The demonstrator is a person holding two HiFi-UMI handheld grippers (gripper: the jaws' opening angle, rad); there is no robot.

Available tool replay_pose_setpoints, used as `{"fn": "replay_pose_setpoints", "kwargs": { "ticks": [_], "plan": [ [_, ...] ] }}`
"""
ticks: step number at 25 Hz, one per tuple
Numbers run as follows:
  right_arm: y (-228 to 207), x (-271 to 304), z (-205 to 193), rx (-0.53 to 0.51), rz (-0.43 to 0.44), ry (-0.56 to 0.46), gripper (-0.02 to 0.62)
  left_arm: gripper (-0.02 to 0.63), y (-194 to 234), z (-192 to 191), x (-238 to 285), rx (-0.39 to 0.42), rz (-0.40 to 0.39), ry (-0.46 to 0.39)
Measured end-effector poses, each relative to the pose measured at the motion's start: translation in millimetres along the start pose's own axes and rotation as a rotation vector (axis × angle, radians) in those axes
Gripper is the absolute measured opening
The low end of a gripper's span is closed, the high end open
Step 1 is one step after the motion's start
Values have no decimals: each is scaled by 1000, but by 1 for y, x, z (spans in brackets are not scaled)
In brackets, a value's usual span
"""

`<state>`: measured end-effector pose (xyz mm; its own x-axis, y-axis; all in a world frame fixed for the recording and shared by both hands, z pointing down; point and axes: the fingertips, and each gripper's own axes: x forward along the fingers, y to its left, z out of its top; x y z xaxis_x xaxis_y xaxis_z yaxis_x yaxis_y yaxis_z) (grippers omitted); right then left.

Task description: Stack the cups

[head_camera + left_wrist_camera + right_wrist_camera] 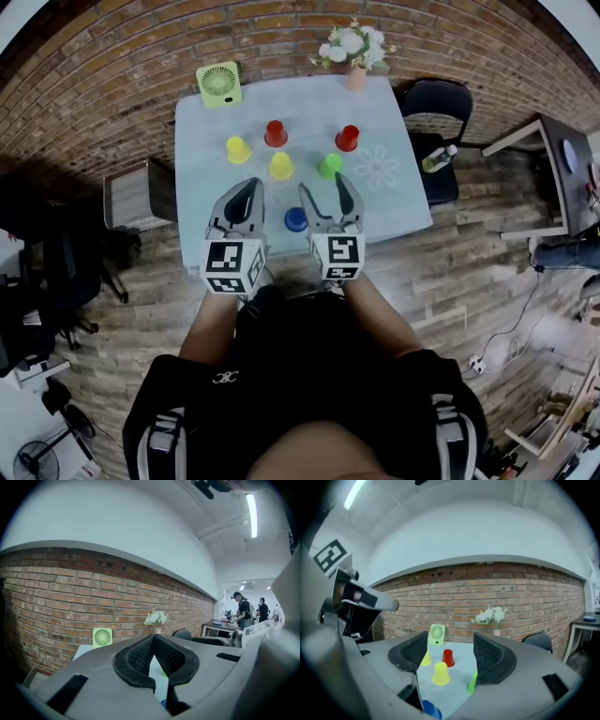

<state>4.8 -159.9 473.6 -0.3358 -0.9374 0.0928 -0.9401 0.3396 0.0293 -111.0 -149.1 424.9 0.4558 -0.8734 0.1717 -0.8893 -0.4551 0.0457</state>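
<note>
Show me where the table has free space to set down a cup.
Bare cloth lies right of the green plastic cup and between the green square fan and the flower vase. The middle, around the nearer yellow plastic cup, is crowded.

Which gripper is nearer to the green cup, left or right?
Right. In the head view the right gripper sits just below the green cup, on the person's side. The left gripper is farther off, down and to the cup's left.
</note>
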Motion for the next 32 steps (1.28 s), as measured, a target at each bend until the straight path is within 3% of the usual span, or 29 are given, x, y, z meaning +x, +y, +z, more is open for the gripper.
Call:
{"fn": "replay_pose_setpoints", "kwargs": {
  "ticks": [6,9,10,17,25,28,31,32],
  "plan": [
    [-59,-27,80,28,-161,-174,262,2,-6,26,2,12,14,-73],
    [-73,-44,110,-1,-185,-270,15,2,-10,39,3,23,15,-109],
    [-75,-48,117,-17,-189,-289,0,2,-12,43,4,26,10,-119],
    [-91,-55,129,-39,-211,-303,0,2,-32,60,15,8,-60,-146],
    [-118,-56,124,-36,-244,-293,0,2,-49,65,30,42,-77,-133],
    [-124,-50,124,-51,-220,-276,2,3,-52,68,35,49,-74,-133],
    [-130,-41,121,-27,-177,-253,204,2,-56,70,39,54,-63,-138],
    [-133,-39,120,-15,-166,-251,245,2,-56,70,40,55,-58,-140]
  ]
}}
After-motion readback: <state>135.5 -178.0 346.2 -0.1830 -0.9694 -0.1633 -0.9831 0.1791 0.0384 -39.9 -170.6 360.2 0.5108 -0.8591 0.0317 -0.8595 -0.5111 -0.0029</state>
